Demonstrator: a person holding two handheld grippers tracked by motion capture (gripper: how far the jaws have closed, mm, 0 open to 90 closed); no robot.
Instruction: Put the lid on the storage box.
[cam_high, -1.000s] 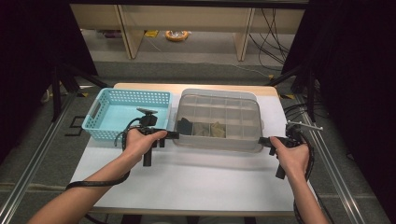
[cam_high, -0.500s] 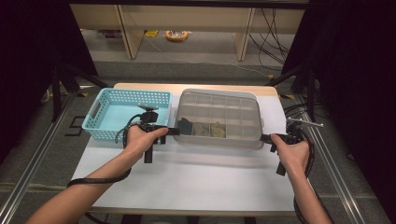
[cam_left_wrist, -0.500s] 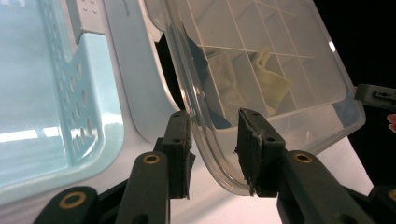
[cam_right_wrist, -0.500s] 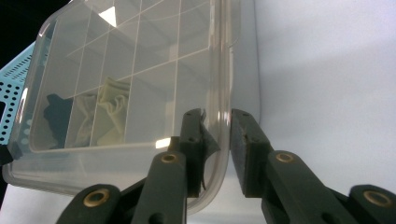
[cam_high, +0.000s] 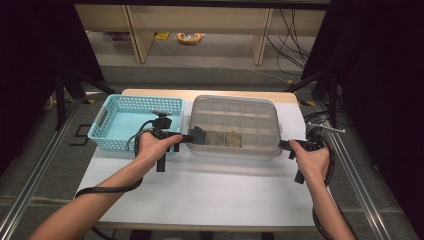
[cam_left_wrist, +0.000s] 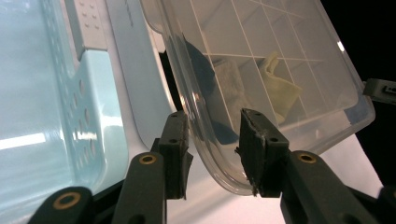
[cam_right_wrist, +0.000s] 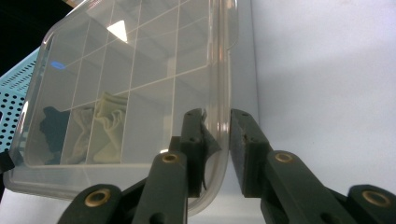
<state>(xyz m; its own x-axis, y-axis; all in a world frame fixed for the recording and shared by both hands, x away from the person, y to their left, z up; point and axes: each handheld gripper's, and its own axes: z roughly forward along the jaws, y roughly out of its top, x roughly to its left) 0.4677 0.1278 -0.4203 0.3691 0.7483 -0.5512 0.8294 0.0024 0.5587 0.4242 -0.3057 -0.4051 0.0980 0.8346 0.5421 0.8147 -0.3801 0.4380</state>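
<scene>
1. Box (cam_high: 235, 127), clear and divided, sits on the table (cam_high: 200, 190) beside a blue basket (cam_high: 127, 122).
2. Left gripper (cam_left_wrist: 212, 140) has just been opening; its jaws straddle the box's rim loosely.
3. Right gripper (cam_right_wrist: 217, 135) pinches the opposite rim.

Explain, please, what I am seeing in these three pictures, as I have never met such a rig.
A person at a white table holds a hand-operated gripper in each hand. The high view looks down from above. The other two come from cameras riding on the grippers, looking along their black jaws. On the table stand a turquoise basket and a clear divided box with folded cloths inside. The left gripper straddles the box's left rim; its jaws have just been opening, and a gap shows. The right gripper has just been closing on the right rim and seems to pinch it.
</scene>
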